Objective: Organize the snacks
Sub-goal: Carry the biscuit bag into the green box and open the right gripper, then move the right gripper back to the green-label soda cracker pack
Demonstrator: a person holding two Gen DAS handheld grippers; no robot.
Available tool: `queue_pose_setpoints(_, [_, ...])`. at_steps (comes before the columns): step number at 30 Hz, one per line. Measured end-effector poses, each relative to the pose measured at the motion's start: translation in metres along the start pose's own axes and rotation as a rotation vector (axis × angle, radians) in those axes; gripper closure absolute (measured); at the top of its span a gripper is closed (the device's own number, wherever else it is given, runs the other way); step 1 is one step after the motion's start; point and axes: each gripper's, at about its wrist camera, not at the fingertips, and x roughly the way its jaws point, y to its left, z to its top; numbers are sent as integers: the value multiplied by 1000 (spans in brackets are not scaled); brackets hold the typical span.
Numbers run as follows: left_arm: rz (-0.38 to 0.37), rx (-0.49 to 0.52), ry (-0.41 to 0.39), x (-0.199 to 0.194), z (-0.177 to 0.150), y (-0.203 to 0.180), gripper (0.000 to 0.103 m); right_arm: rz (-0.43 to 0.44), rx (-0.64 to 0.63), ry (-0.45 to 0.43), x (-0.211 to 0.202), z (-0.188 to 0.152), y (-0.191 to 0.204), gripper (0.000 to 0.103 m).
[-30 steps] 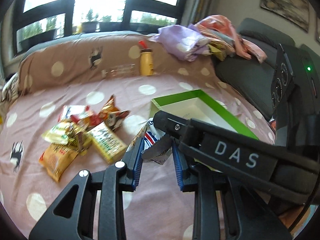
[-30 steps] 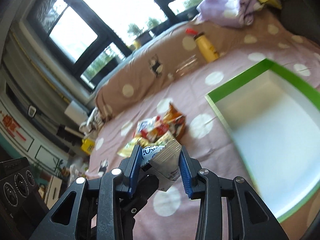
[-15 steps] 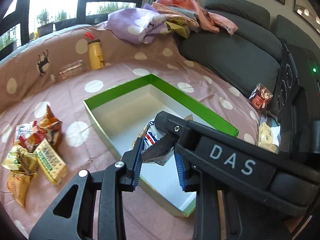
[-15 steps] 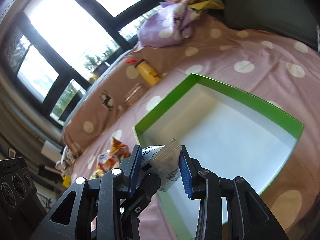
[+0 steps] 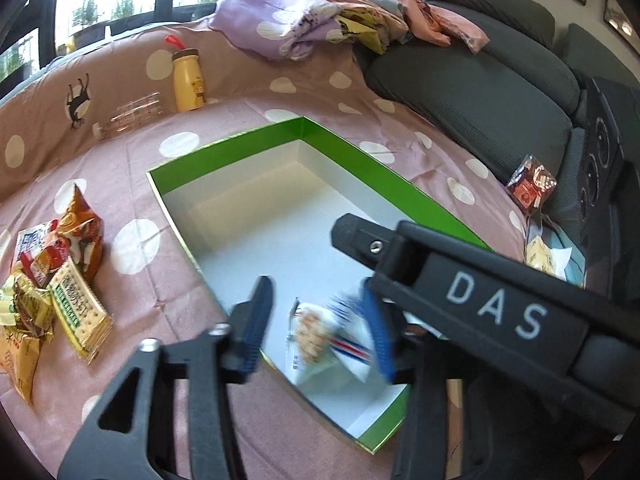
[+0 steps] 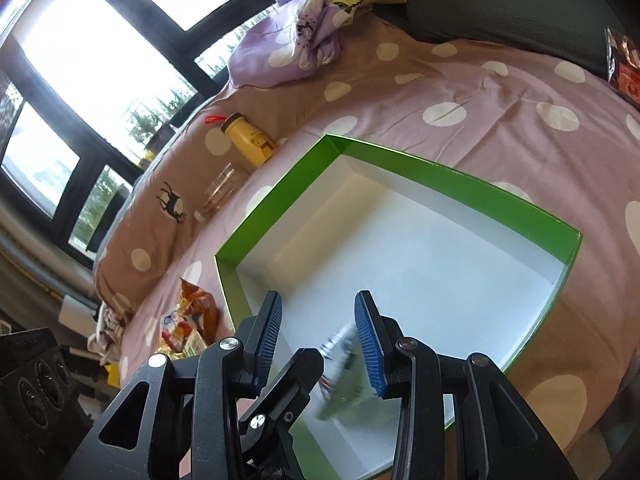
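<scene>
Over green box (image 6: pixel 460 184) on dotted pink blanket (image 5: pixel 132 168): both grippers side by side above near end. Right gripper (image 6: pixel 316 340) jaws spread, released; white snack packet (image 6: pixel 344 376) blurred, loose between pads, over white box floor. Left gripper (image 5: pixel 316 320) jaws also spread, gripping nothing; same packet (image 5: pixel 324 344) visible between them. Snack pile (image 5: pixel 52 292) on blanket left of box. Yellow bottle (image 5: pixel 187 80) standing beyond box.
</scene>
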Motion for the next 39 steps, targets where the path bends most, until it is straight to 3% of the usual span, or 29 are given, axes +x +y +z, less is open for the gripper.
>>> queue_pose_setpoints(4, [60,-30,-30,-22,-3,15,26,-5,-34,-42,-8,1,8,37])
queue_pose_setpoints(7, [155,-58,-28,-37,-9,29,21,17,-56,-68,-14,0,17,24])
queue_pose_setpoints(10, [243,-112,5,-51,-18,47,21,33,-90,-75,-16,-3,29,19])
queue_pose_setpoints(16, [392,-206,-25,-86,-43,85,11,62,-168,-56,-12,-14,57,16])
queue_pose_setpoints(27, [564,-468,-63,-132,-87,166,10,122,-340,50,21,-55,121,13])
queue_pose_setpoints(31, [573,-527,-64,-136,-93,189,10,133,-367,88,38,-76,139,13])
queue_pose_setpoints(39, [590,-571,-66,-146,-103,212,10,50,-477,155,70,-107,158,13])
